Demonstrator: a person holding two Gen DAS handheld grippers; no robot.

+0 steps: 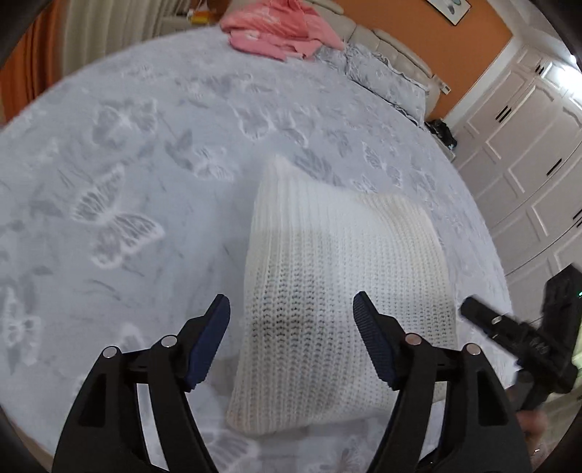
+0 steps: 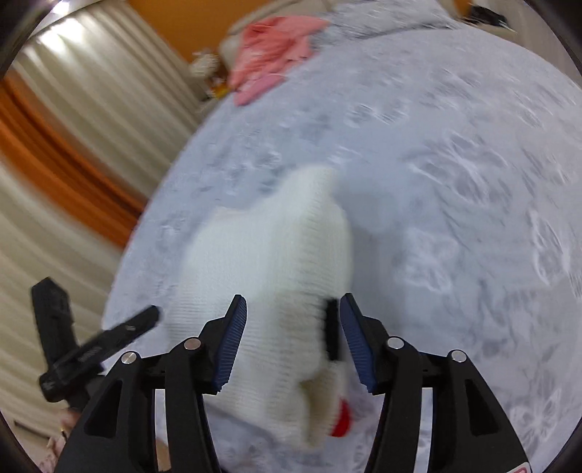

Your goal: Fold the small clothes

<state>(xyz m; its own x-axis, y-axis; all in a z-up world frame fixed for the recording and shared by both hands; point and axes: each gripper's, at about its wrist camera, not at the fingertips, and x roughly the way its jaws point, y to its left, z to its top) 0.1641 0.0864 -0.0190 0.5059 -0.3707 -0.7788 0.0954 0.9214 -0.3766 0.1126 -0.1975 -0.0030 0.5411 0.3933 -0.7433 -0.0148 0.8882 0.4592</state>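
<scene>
A white knitted garment [image 1: 338,291] lies folded on the bed [image 1: 145,182], whose pale grey cover bears a butterfly pattern; taking this garment as the landmark, everything else sits around it. The left gripper [image 1: 291,327] hangs over its near end with the jaws spread wide, blue pads clear of the knit on either side and nothing pinched. The right gripper [image 2: 293,327] is at the garment's other side, its jaws parted around the cloth; the right wrist view is blurred, and I cannot tell whether the pads press on the knit. A small red patch [image 2: 342,422] shows at the garment's near edge there. Well beyond the garment, near the headboard, lies a heap of pink clothes [image 1: 276,32], with a grey pillow [image 1: 385,80] beside it. No container appears in either view.
</scene>
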